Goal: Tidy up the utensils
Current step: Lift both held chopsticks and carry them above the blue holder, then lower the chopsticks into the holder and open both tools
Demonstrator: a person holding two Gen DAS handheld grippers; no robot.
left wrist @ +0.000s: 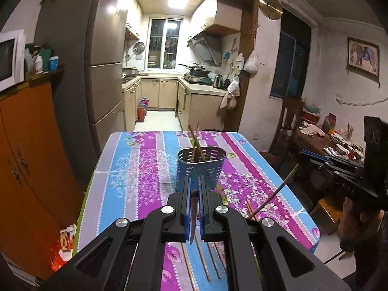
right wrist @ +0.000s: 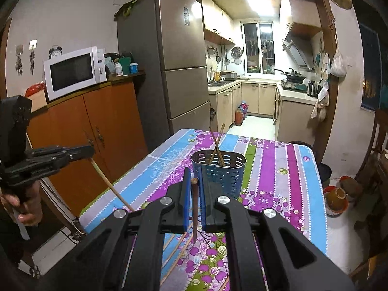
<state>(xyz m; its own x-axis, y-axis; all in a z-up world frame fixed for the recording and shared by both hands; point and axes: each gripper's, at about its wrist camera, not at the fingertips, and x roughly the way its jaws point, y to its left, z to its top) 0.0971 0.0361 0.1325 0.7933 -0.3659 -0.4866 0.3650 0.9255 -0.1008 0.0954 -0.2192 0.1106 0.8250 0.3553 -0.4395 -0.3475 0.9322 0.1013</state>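
A blue perforated utensil holder (left wrist: 201,169) (right wrist: 219,172) stands mid-table with two chopsticks (left wrist: 195,143) (right wrist: 216,145) leaning in it. My left gripper (left wrist: 194,180) is raised just short of the holder, shut on a dark chopstick (left wrist: 193,218) that hangs down between its fingers. My right gripper (right wrist: 194,173) hovers beside it, shut on another brown chopstick (right wrist: 194,208). Each gripper shows in the other's view with its stick slanting down (left wrist: 274,194) (right wrist: 109,184). Several loose chopsticks (left wrist: 206,262) (right wrist: 179,252) lie on the cloth below both grippers.
The table (left wrist: 145,169) has a striped floral cloth, with its edges close on both sides. An orange cabinet (right wrist: 97,131) with a microwave (right wrist: 72,72) and a tall fridge (right wrist: 179,60) stand to the left. A wooden chair (left wrist: 288,121) and a cluttered side table (left wrist: 339,145) are to the right.
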